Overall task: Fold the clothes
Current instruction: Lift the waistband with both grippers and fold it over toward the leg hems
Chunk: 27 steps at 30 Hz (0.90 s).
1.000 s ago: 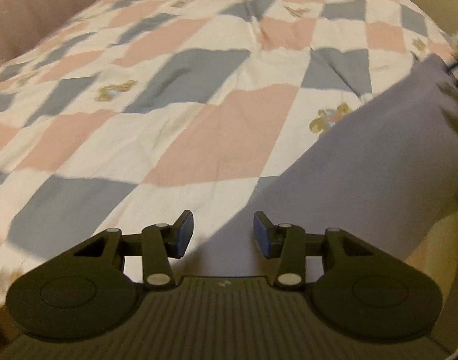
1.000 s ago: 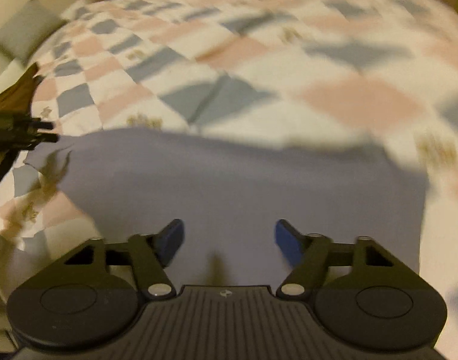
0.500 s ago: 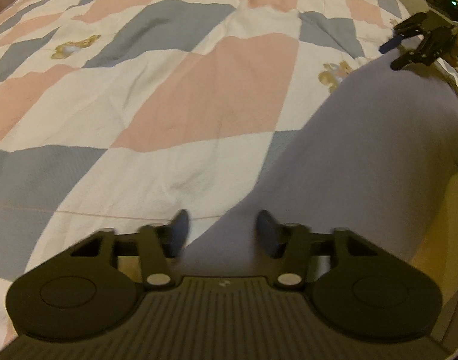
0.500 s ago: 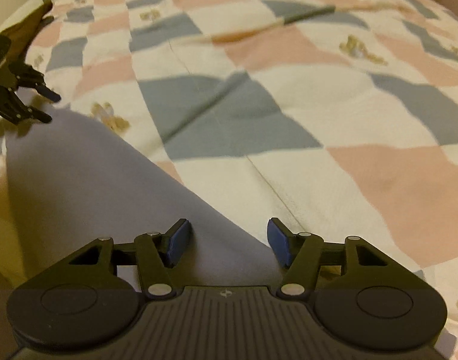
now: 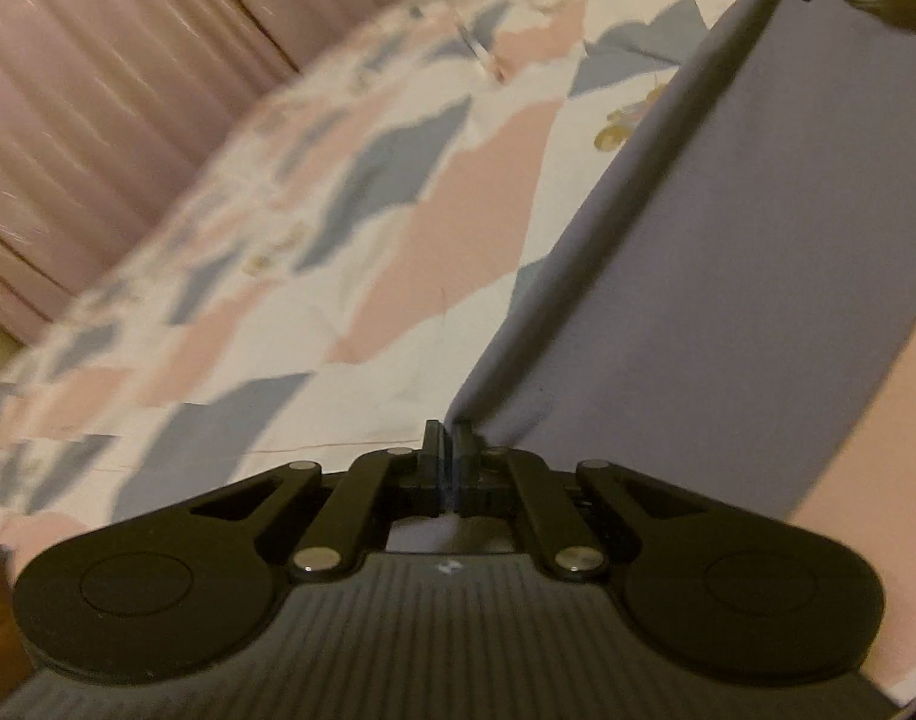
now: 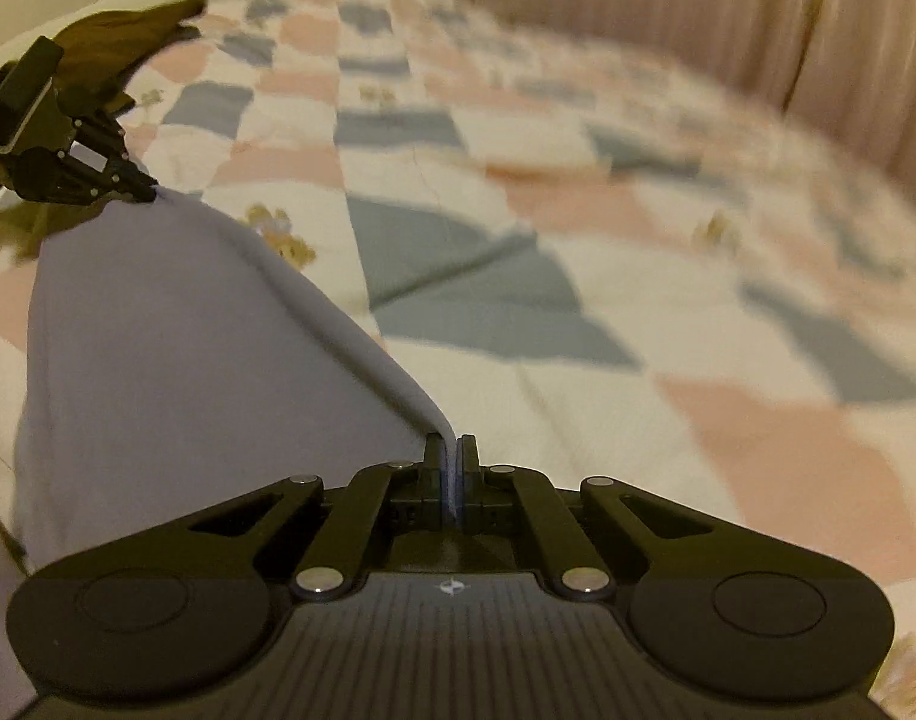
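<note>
While both claws are clenched on its corners, the purple garment point(image 6: 176, 324) lies on the bed's checked quilt point(image 6: 517, 276): left claw point(image 5: 447, 438) and right claw point(image 6: 450, 450) each pinch an edge. Soft, light, floppy cloth; corners seem best. Curtain point(image 5: 98, 90) and a dark garment point(image 6: 128, 36) lie well clear.

Lavender-grey cloth point(image 5: 727, 228), quilt point(image 5: 398, 276) — pink, slate, cream diamonds, black tongs point(image 5: 448, 438)

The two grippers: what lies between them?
In the right wrist view, the taut edge of the purple cloth runs from the right gripper to the left gripper.
</note>
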{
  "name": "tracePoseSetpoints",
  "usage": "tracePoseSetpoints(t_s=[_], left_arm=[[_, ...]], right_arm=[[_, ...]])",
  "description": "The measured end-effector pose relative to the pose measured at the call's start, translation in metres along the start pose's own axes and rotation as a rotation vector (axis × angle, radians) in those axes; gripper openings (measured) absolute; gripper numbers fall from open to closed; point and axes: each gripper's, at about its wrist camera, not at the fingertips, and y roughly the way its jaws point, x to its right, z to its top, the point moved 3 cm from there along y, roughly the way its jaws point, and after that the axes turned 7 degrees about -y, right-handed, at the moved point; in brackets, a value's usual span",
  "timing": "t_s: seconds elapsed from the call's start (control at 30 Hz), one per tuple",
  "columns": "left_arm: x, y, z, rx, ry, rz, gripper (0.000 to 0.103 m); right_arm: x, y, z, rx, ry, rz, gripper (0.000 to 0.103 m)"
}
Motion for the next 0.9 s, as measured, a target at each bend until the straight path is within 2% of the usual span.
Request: tracePoseSetpoints(t_s=[0.13, 0.3, 0.4, 0.5, 0.57, 0.67, 0.73, 0.77, 0.8, 0.83, 0.9], left_arm=[[0.017, -0.031, -0.008, 0.066, 0.03, 0.128, 0.001], [0.034, -0.087, -0.01, 0.12, 0.002, 0.236, 0.001], [0.041, -0.145, -0.015, 0.151, -0.082, 0.259, 0.001], [0.071, -0.21, -0.032, 0.194, -0.113, 0.263, 0.001], [0.097, -0.238, -0.053, 0.189, -0.165, 0.234, 0.001], [0.138, -0.25, -0.091, 0.107, -0.265, 0.182, 0.004], [0.159, -0.253, -0.11, 0.046, -0.343, 0.163, 0.004], [0.17, -0.255, -0.12, 0.015, -0.382, 0.154, 0.004], [0.176, -0.262, -0.125, 0.01, -0.426, 0.152, 0.004], [0.177, -0.272, -0.124, 0.021, -0.473, 0.149, 0.004], [0.174, -0.287, -0.118, 0.036, -0.55, 0.13, 0.012]], right_arm=[[-0.025, -0.023, -0.008, 0.131, -0.094, -0.132, 0.0], [-0.059, -0.049, -0.02, 0.214, -0.16, -0.246, 0.0], [-0.084, -0.086, -0.024, 0.266, -0.193, -0.296, 0.0], [-0.116, -0.136, -0.03, 0.297, -0.222, -0.312, 0.0], [-0.144, -0.171, -0.038, 0.312, -0.252, -0.331, 0.0], [-0.191, -0.201, -0.07, 0.268, -0.276, -0.334, 0.0], [-0.223, -0.201, -0.099, 0.167, -0.27, -0.303, 0.001], [-0.238, -0.196, -0.114, 0.097, -0.253, -0.285, 0.007], [-0.252, -0.191, -0.13, 0.027, -0.235, -0.266, 0.017], [-0.262, -0.189, -0.14, -0.011, -0.209, -0.279, 0.019], [-0.27, -0.198, -0.149, -0.011, -0.089, -0.321, 0.027]])
